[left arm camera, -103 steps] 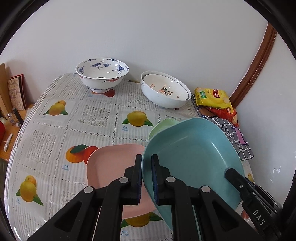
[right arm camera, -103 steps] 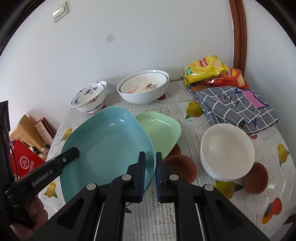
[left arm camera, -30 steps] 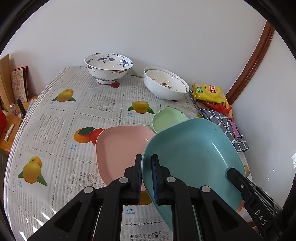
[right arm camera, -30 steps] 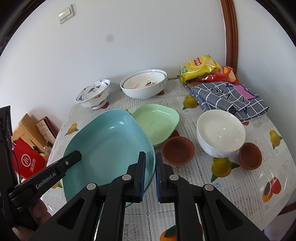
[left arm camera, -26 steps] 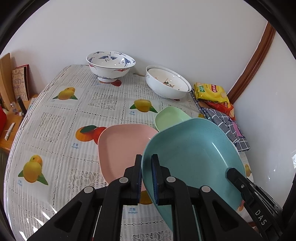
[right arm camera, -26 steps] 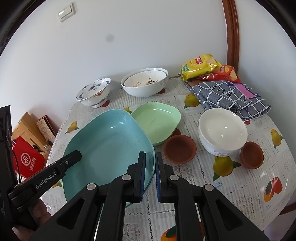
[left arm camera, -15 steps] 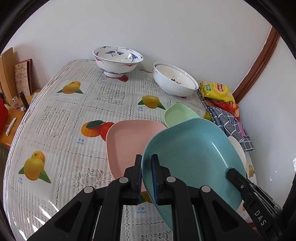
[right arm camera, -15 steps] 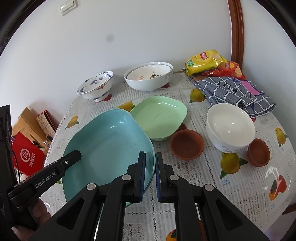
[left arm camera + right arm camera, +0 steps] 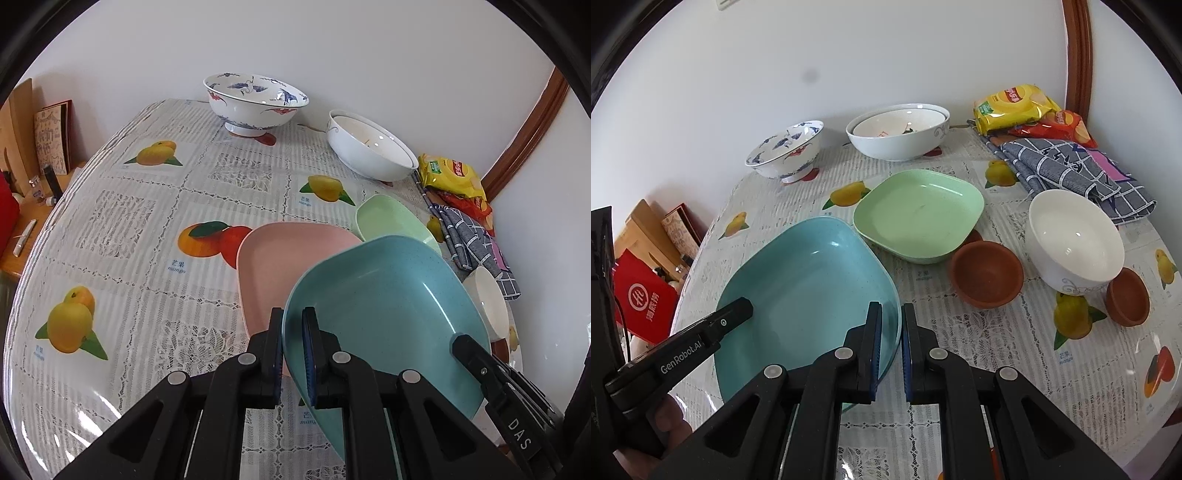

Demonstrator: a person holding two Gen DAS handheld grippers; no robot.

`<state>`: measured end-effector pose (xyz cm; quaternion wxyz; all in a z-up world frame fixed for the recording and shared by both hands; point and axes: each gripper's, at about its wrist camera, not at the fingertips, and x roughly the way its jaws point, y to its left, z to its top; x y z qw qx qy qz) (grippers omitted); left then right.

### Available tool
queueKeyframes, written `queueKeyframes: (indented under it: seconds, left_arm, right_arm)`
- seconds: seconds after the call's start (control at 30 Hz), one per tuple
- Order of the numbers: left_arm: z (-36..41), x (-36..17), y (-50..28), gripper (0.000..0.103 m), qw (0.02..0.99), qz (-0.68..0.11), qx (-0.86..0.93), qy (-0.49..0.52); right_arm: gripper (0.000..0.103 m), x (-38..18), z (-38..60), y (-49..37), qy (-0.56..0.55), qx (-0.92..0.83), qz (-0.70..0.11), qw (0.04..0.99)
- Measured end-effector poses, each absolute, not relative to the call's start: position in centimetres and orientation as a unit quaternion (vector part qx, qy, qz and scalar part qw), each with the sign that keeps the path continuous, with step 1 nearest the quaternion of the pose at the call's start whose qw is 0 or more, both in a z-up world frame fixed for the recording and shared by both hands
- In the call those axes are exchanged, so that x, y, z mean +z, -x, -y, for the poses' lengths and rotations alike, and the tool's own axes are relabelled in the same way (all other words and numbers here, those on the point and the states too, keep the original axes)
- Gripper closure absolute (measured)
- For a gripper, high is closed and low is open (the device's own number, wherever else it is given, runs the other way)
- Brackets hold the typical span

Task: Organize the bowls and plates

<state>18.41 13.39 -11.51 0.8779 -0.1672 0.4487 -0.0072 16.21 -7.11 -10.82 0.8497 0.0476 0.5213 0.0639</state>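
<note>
A large blue plate (image 9: 384, 310) (image 9: 809, 288) is held in the air over the table by both grippers. My left gripper (image 9: 292, 332) is shut on its left rim. My right gripper (image 9: 891, 332) is shut on its right rim. A pink plate (image 9: 284, 266) lies on the table just beneath and left of the blue plate. A green plate (image 9: 919, 214) (image 9: 391, 221) lies beyond it. A white bowl (image 9: 1075, 240) and two small brown bowls (image 9: 986, 273) (image 9: 1128, 295) sit to the right.
A blue-patterned bowl (image 9: 255, 103) and two nested white bowls (image 9: 897, 131) stand at the back by the wall. Chip bags (image 9: 1015, 105) and a checked cloth (image 9: 1071, 173) lie at the back right. Boxes (image 9: 642, 295) stand off the table's left edge.
Both grippers have carried the blue plate leftward and a little toward the table's near side; more of the pink plate and green plate now shows. Both grips are unchanged.
</note>
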Motion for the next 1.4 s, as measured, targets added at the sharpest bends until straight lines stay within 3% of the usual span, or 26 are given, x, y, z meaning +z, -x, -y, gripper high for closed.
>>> queueKeyframes:
  seconds: [1.4]
  left_arm:
    - [-15.9,-13.9,-24.3,0.092,0.875,-0.461,0.018,0.151]
  right_arm:
    - [0.091,-15.7,3.5,-20.2,-0.007,0.071,-0.546,0.834]
